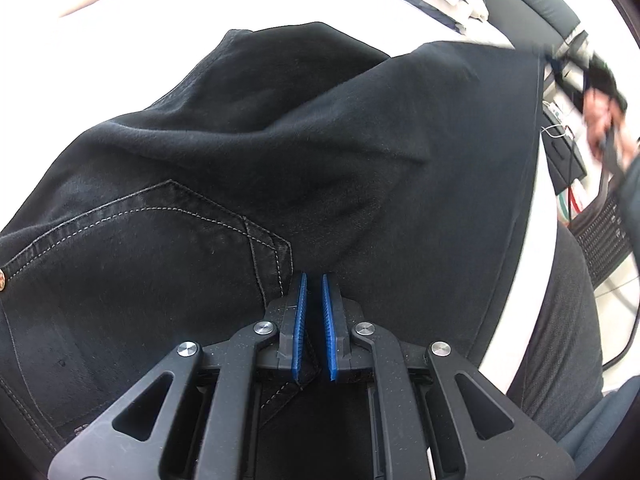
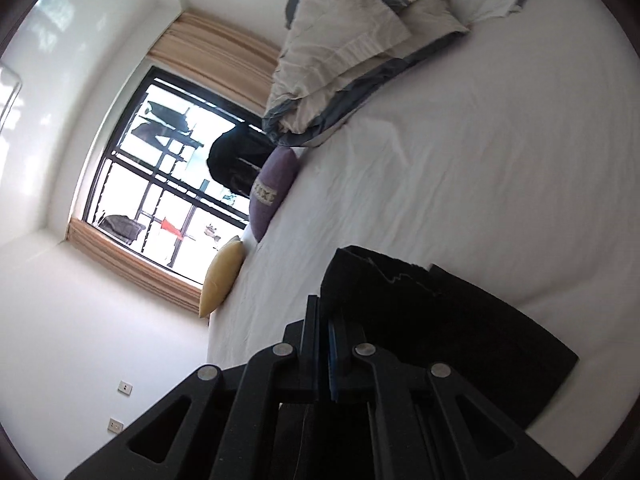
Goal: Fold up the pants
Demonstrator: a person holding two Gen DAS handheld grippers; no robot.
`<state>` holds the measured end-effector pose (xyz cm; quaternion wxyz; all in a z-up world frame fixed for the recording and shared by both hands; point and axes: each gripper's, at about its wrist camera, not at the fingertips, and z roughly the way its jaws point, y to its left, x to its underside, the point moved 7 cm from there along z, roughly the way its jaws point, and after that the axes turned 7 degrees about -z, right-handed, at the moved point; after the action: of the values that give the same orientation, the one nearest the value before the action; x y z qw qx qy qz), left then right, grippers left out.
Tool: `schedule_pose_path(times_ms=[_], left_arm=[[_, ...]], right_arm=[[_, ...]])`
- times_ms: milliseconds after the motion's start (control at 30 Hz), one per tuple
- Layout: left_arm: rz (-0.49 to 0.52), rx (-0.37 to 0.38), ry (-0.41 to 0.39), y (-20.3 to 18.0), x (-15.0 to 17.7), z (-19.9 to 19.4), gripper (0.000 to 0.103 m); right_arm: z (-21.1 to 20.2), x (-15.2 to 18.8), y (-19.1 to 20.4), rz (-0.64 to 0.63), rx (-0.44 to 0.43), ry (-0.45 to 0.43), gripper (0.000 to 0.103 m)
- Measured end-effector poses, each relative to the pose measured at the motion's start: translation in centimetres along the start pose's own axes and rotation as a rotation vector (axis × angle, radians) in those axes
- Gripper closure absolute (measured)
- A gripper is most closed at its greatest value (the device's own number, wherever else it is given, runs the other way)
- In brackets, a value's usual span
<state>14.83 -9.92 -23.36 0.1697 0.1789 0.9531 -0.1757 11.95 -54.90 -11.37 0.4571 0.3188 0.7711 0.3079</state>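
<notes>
Black pants lie on white bed. Left gripper pinches waist fabric; right gripper clamps a pant-leg end.

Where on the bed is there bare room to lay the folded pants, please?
Bare sheet lies between the pants and the rumpled blanket. It is crowded along the window side, where the purple cushion and yellow cushion sit.

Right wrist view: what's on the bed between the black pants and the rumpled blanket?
Nothing: in the right wrist view only bare white sheet separates the black pants from the rumpled blanket.
</notes>
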Motion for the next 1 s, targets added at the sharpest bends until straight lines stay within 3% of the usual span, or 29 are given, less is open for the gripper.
schedule_pose_path(times_ms=[167,367,467,633,733,800,867,1000], left_arm=[[-0.012,-0.012,-0.002,0.6,-0.2,-0.2,0.095],[-0.012,-0.047,-0.007,-0.2,-0.2,-0.3,0.095],[-0.008,-0.059,-0.007,-0.6,-0.1,-0.2,0.095],[-0.011,-0.072,-0.008,-1.0,-0.3,-0.3,0.094],[-0.012,-0.074,-0.013,-1.0,-0.3,-0.2,0.094],[-0.013,-0.074,-0.015,-1.0,-0.3,-0.3,0.094],[-0.012,-0.073,-0.015,-1.0,-0.3,-0.2,0.094],[-0.01,-0.07,-0.014,-1.0,-0.4,-0.4,0.094]], right_arm=[[-0.1,3.7,-8.1,0.129,0.113,0.036,0.098],[0.8,3.5,-8.6,0.127,0.143,0.079,0.098],[1.4,0.9,-5.3,0.054,0.104,0.078,0.098],[2.4,-3.9,4.9,-0.14,-0.045,0.064,0.099],[2.3,-4.7,10.2,-0.278,-0.132,0.044,0.098],[2.1,-4.6,10.8,-0.331,-0.133,0.026,0.098],[2.2,-4.0,7.8,-0.278,-0.088,0.033,0.098],[1.4,-1.2,-2.5,-0.08,0.039,0.067,0.098]])
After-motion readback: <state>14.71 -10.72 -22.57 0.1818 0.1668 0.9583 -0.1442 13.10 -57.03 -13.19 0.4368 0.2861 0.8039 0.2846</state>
